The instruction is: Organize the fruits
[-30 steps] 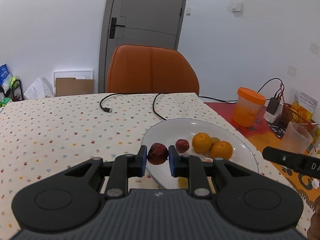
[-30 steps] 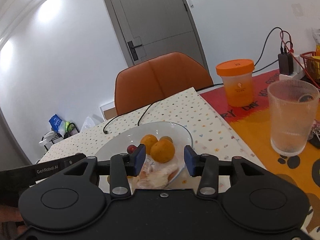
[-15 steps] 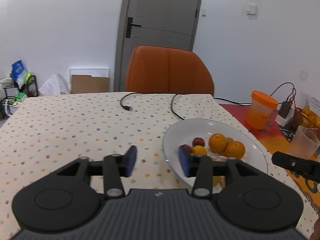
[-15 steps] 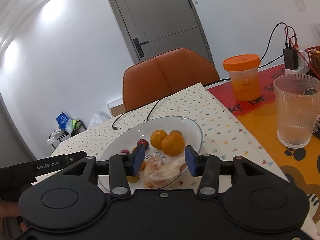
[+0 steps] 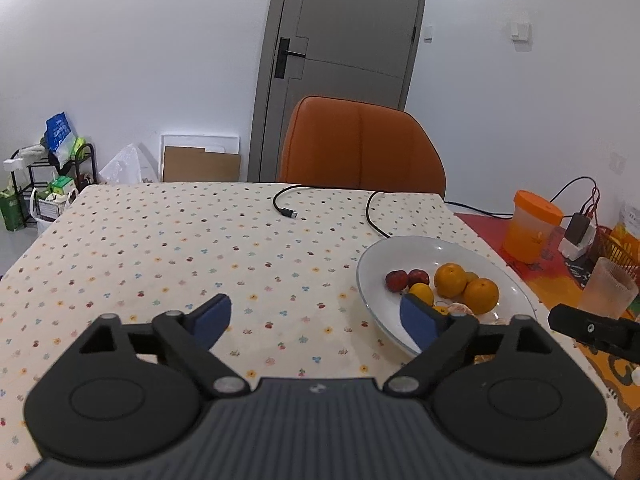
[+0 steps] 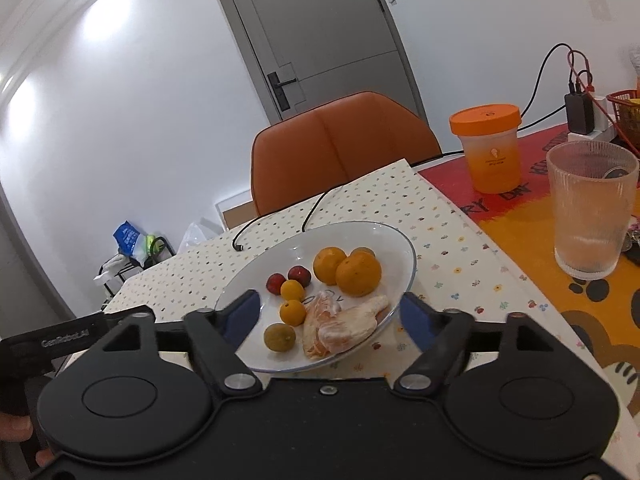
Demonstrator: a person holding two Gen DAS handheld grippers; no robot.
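A white plate (image 5: 370, 280) (image 6: 404, 248) on the dotted tablecloth holds two oranges (image 5: 480, 295) (image 6: 357, 273), two dark red plums (image 5: 396, 280) (image 6: 276, 282), small yellow-orange fruits (image 6: 292, 312), one greenish fruit (image 6: 279, 337) and peeled orange segments (image 6: 340, 324). My left gripper (image 5: 316, 318) is wide open and empty, over the tablecloth just left of the plate. My right gripper (image 6: 330, 314) is wide open and empty, its fingers either side of the plate's near edge.
An orange chair (image 5: 360, 144) stands behind the table. A black cable (image 5: 286, 210) lies on the cloth behind the plate. An orange-lidded tub (image 6: 489, 148), a ribbed glass (image 6: 588, 208), a charger and a red basket (image 6: 624, 110) stand on the right.
My left gripper let go of the dark red plum, which now lies in the plate, opened wide and drew back to the left. My right gripper also opened wider.
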